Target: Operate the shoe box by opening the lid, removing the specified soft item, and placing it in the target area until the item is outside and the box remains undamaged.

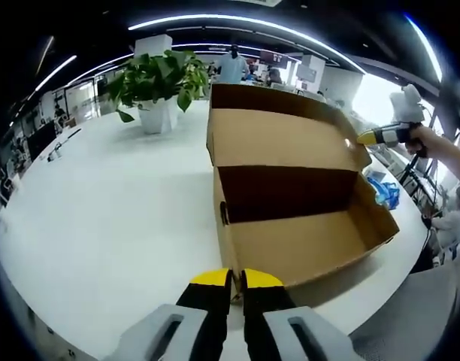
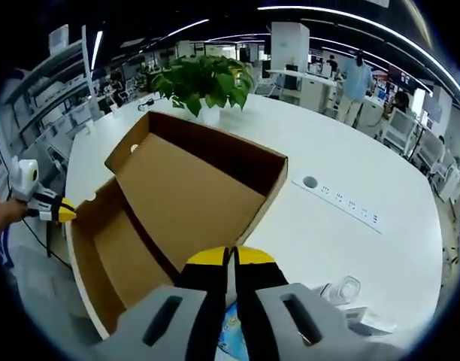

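Observation:
The brown cardboard shoe box (image 1: 305, 244) stands open on the white table (image 1: 110, 218), its lid (image 1: 279, 135) tipped back; the tray floor I can see is bare. My left gripper (image 1: 236, 280) is shut, its yellow tips right at the box's near wall. A hand holds my right gripper (image 1: 380, 135) beside the lid's right corner. A blue soft item (image 1: 384, 192) lies on the table outside the box, below that gripper. In the right gripper view my right gripper (image 2: 230, 257) is shut above the box (image 2: 177, 188), with the blue item (image 2: 231, 338) under it and the left gripper (image 2: 53, 207) at the tray's corner.
A potted green plant (image 1: 158, 79) stands behind the box on the table. A socket strip (image 2: 350, 203) is set into the tabletop, and a clear plastic piece (image 2: 341, 289) lies near it. People (image 1: 231, 64) stand far back among desks. The table edge runs close by the box's right side.

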